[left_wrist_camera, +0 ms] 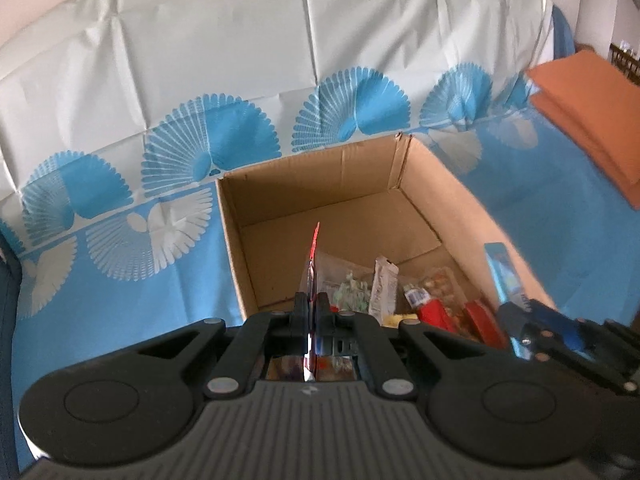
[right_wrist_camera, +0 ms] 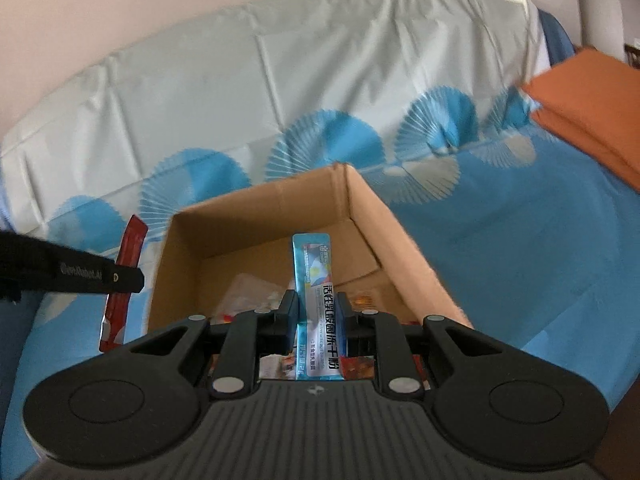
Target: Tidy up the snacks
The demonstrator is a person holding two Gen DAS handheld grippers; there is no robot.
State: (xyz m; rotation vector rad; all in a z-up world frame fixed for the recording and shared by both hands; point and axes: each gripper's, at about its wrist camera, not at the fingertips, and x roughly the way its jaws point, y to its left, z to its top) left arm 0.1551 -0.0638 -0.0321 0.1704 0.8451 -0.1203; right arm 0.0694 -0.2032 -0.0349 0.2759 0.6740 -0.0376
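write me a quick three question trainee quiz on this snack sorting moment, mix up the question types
1. True or false: the left gripper holds a red packet.
2. What is clamped in the right gripper? A) blue sachet B) orange cloth C) nothing
3. Fill in: snacks already lie inside the cardboard ____.

Key:
1. True; its jaws are shut on the packet's thin edge.
2. A, the blue sachet.
3. box; the cardboard box sits on the blue patterned cloth.
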